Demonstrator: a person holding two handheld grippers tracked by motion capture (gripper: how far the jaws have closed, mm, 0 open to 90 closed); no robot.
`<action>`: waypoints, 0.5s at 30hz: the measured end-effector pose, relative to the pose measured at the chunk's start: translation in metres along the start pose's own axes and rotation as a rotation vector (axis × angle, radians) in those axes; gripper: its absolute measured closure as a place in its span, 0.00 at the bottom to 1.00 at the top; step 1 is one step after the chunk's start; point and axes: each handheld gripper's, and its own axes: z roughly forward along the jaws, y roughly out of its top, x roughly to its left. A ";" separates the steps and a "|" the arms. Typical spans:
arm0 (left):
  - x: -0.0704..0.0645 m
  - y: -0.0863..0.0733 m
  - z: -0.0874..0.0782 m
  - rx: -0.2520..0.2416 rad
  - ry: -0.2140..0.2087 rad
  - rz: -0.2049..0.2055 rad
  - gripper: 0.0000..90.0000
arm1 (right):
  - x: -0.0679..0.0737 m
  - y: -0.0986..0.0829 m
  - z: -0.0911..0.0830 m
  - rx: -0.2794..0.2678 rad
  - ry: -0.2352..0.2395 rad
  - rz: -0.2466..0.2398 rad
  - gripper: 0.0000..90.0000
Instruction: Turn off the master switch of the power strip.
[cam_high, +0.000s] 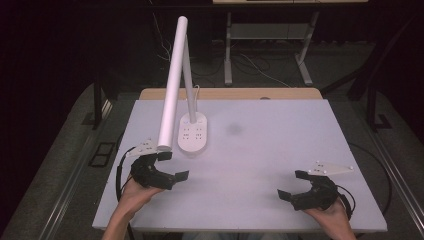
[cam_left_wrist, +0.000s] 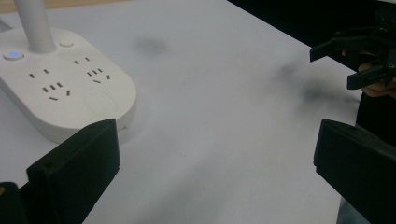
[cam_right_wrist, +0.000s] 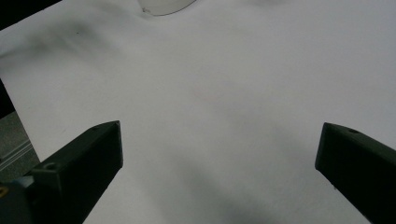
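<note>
Lamp (cam_high: 191, 131) is standing just beyond left gripper (cam_high: 171, 166); both grippers' fingers are hanging spread, empty, right gripper (cam_high: 291, 185) well apart.

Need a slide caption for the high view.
Two open black grippers, left and right, rest on the white table beside a white desk lamp.

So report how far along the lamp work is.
Nothing looks done yet. The left hand-held gripper sits open beside the lamp base, under the lamp head, touching neither. The right hand-held gripper waits open, apart. Grasping the lamp remains.
</note>
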 end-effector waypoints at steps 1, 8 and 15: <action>0.001 0.000 0.000 0.003 -0.001 0.002 0.00 | 0.000 0.000 0.000 0.001 0.000 0.000 0.00; 0.010 0.008 -0.001 -0.005 0.010 -0.008 0.00 | 0.000 0.000 0.001 0.003 -0.002 -0.001 0.00; 0.019 0.016 0.000 -0.005 0.017 -0.007 0.00 | 0.000 0.000 0.000 0.002 -0.003 0.000 0.00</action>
